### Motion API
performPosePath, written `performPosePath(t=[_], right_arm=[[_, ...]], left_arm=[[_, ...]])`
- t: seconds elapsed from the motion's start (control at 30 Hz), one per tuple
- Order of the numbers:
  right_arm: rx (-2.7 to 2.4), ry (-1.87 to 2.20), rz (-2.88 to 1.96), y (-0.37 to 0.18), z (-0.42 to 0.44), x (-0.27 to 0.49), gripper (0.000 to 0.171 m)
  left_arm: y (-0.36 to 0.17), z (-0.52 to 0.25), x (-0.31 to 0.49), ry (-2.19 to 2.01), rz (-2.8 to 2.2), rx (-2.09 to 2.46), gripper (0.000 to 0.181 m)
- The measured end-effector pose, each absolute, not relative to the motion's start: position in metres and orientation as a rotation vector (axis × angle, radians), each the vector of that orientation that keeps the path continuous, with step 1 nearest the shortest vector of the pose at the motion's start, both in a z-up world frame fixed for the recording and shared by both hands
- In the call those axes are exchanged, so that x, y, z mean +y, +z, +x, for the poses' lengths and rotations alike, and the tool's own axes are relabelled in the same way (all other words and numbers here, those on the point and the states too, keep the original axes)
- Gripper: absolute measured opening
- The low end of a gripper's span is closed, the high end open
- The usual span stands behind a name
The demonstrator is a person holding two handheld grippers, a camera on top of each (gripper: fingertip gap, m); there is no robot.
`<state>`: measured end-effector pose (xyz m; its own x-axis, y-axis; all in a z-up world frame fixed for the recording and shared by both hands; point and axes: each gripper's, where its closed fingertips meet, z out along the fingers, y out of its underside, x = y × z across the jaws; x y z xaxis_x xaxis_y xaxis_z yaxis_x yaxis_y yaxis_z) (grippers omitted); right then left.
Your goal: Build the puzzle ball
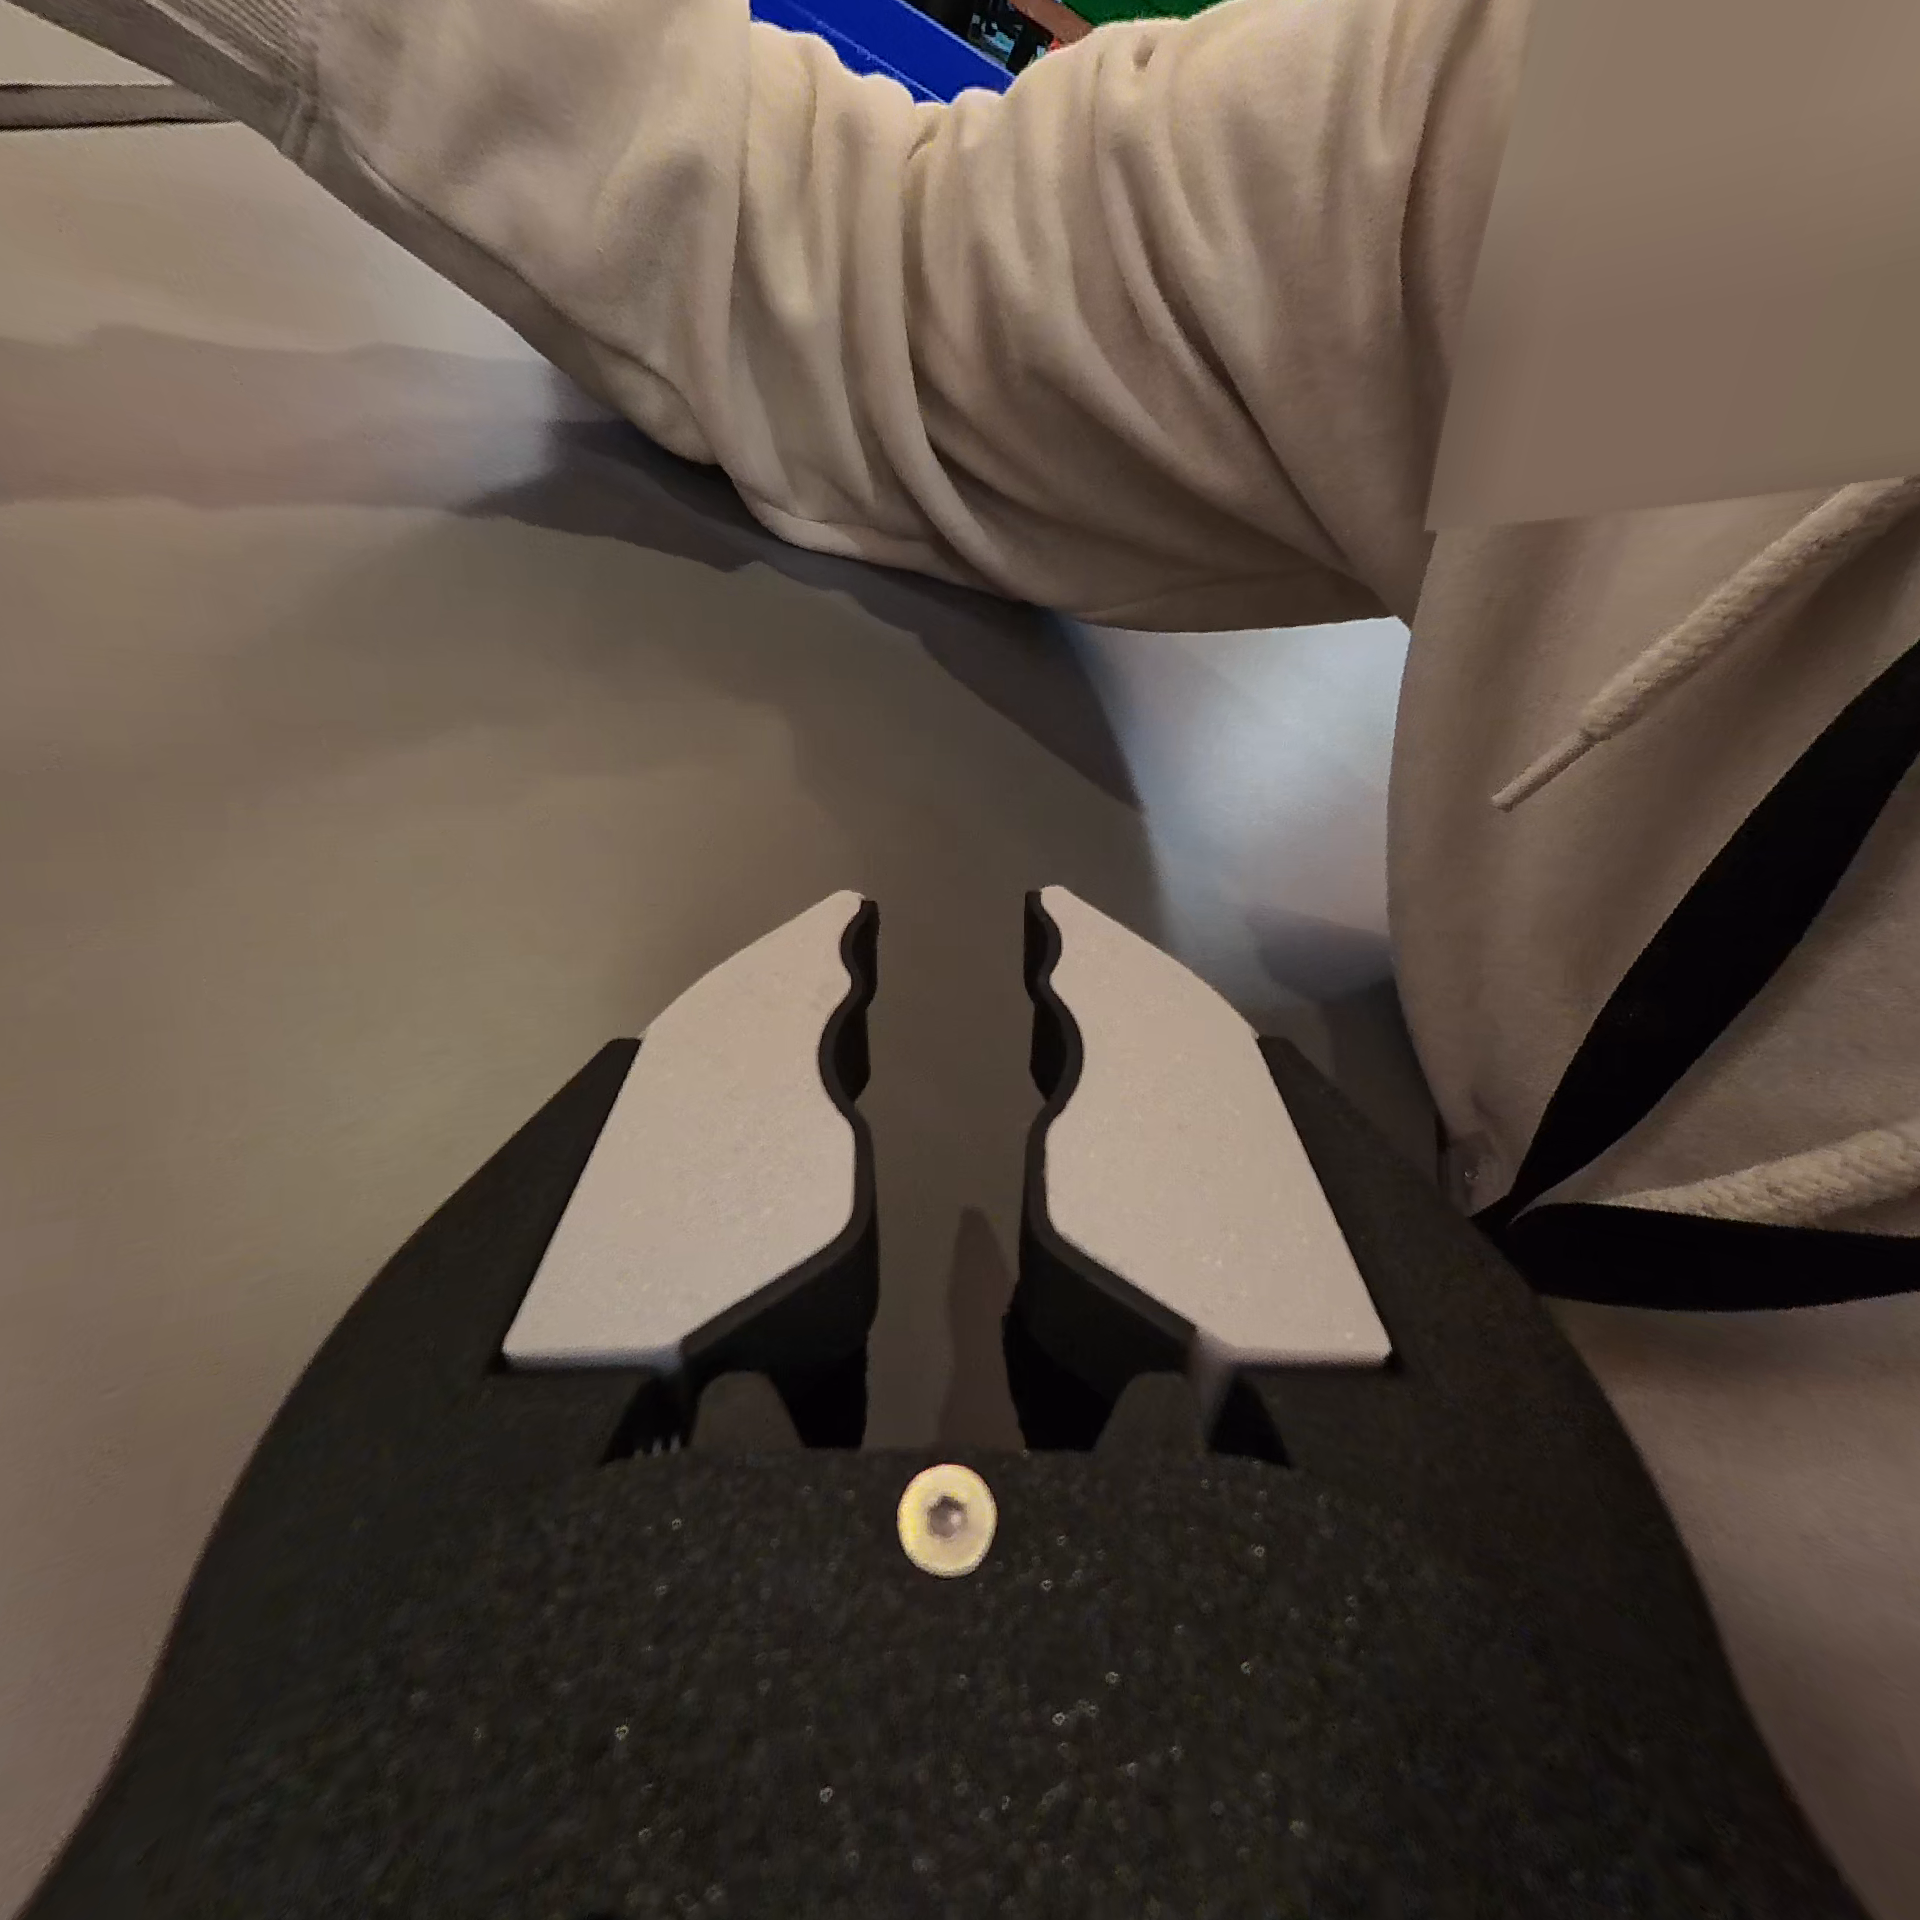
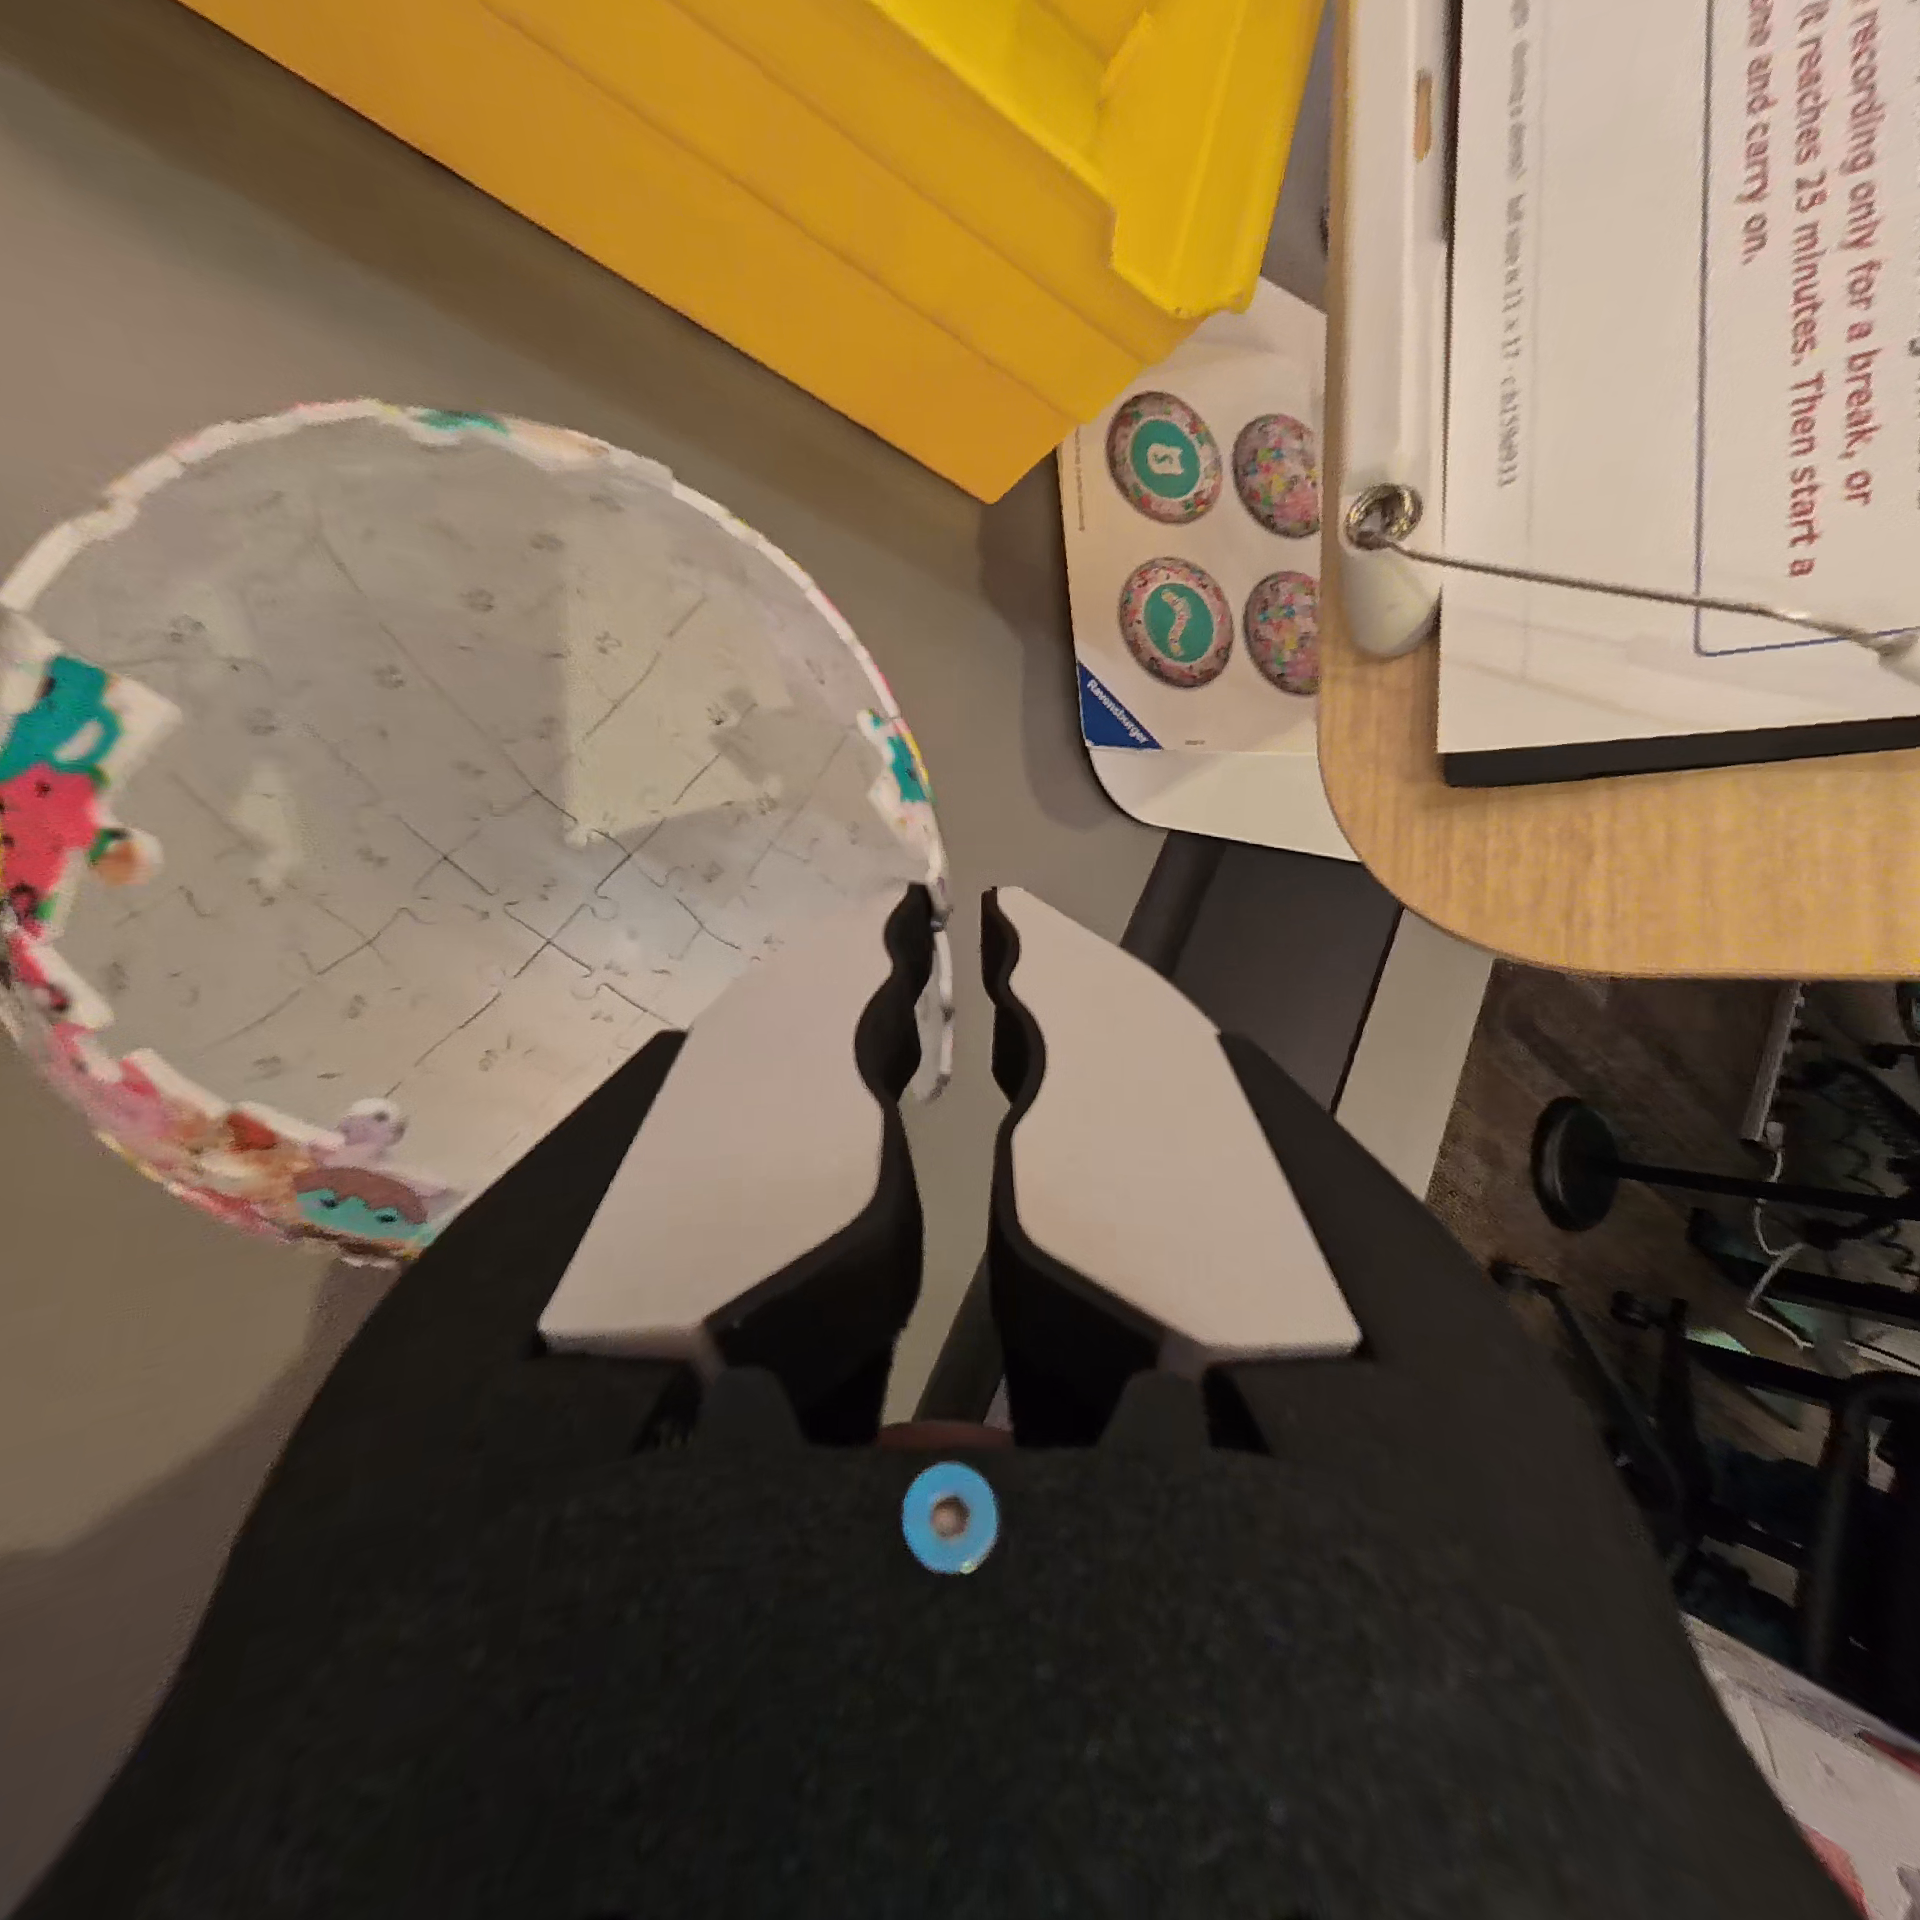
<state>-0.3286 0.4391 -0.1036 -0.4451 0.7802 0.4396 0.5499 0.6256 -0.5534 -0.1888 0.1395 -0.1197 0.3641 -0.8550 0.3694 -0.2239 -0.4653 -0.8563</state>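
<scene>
Right wrist view, right claw (image 2: pixel 954 909) pinching puzzle ball (image 2: pixel 416 790) rim

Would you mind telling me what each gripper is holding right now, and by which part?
The right gripper pinches the jagged rim of the half-built, colourful puzzle ball shell. The left gripper is open and holds nothing.
</scene>
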Motion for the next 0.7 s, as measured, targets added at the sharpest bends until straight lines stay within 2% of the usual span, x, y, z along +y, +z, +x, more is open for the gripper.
performPosePath(t=[0.7], right_arm=[[-2.187, 0.456, -1.072, -0.1070, -0.3283, 0.4373, 0.003]], left_arm=[[-0.1177, -0.1894, 0.1377, -1.123, -1.896, 0.929, 0.026]])
